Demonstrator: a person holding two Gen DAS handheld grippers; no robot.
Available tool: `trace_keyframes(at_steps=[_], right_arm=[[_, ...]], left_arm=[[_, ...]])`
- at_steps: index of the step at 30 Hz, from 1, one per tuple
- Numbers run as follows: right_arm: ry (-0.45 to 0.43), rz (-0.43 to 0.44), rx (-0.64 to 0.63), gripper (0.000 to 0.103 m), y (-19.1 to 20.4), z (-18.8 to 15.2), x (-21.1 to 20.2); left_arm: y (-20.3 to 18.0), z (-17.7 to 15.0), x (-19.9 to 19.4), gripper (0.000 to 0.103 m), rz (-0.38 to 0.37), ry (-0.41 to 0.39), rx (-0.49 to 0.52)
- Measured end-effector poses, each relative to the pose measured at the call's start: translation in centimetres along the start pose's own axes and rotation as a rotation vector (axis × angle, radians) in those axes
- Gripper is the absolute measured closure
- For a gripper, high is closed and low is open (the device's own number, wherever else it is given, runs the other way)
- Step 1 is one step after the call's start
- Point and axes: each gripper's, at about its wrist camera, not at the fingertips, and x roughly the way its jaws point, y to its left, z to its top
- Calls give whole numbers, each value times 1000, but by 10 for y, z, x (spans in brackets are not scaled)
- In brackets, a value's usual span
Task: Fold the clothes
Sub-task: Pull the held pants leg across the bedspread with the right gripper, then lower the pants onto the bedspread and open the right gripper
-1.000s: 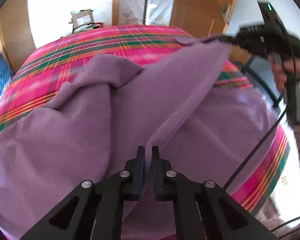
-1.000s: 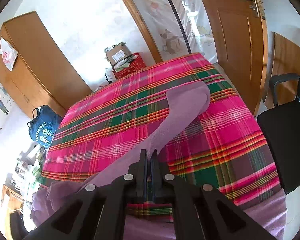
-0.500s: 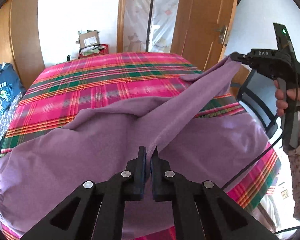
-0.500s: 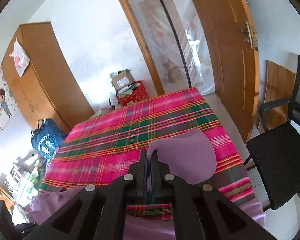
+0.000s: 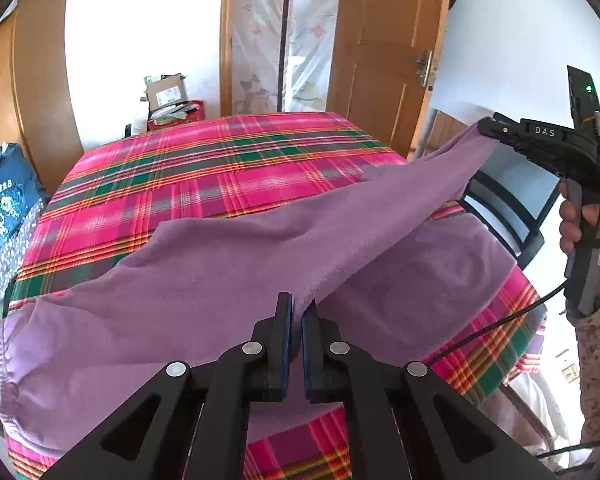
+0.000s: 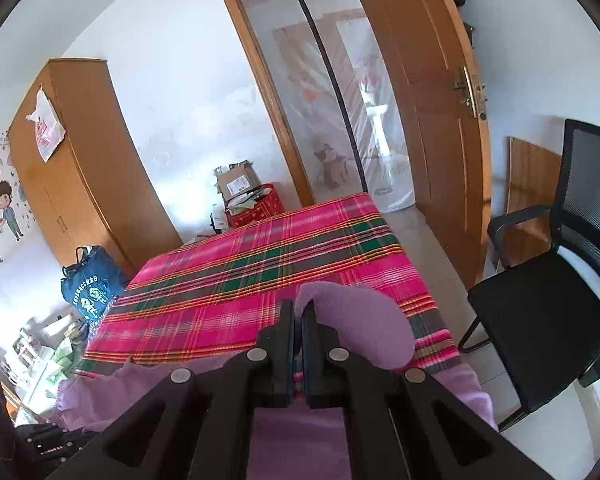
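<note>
A purple garment (image 5: 204, 280) lies spread over the near half of a table with a pink plaid cloth (image 5: 220, 168). My left gripper (image 5: 297, 312) is shut on the garment's edge near the table's front. My right gripper (image 5: 485, 127), held by a hand at the right, is shut on another part of the same edge and holds it up above the table's right side, so the fabric stretches taut between the two. In the right wrist view my right gripper (image 6: 298, 316) pinches a purple flap (image 6: 360, 328) that curls over to its right.
A black mesh chair (image 6: 548, 292) stands to the right of the table. A wooden door (image 5: 388, 48) and a curtained doorway are behind it. A wardrobe (image 6: 80, 168), a blue bag (image 6: 90, 286) and a red box with cartons (image 6: 252, 204) sit at the left and back.
Both grippers have risen and pulled back toward the near side. The garment's edge has been lifted and drawn taut, and more of the plaid cloth at the far side now shows.
</note>
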Motion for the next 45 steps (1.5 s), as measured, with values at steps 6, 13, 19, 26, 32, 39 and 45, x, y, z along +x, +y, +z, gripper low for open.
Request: trace_keyframes(at_steps=[6, 13, 19, 26, 32, 39, 45], right_arm=[[8, -44, -21, 100, -4, -24, -12], [52, -89, 25, 100, -25, -66, -16], [80, -113, 53, 100, -35, -88, -14], [146, -132, 117, 100, -58, -115, -7], [184, -126, 173, 100, -70, -133, -4], [201, -148, 148, 100, -68, -140, 1], [215, -164, 117, 99, -68, -139, 0]], left_arm=[[-5, -18, 7, 98, -6, 54, 29], [-9, -37, 23, 98, -10, 134, 65], [-11, -45, 29, 98, -5, 159, 82], [-12, -54, 39, 97, -17, 219, 78], [-15, -58, 41, 96, -10, 243, 105], [-18, -61, 45, 94, -2, 258, 109], [-21, -59, 45, 91, -14, 274, 154]])
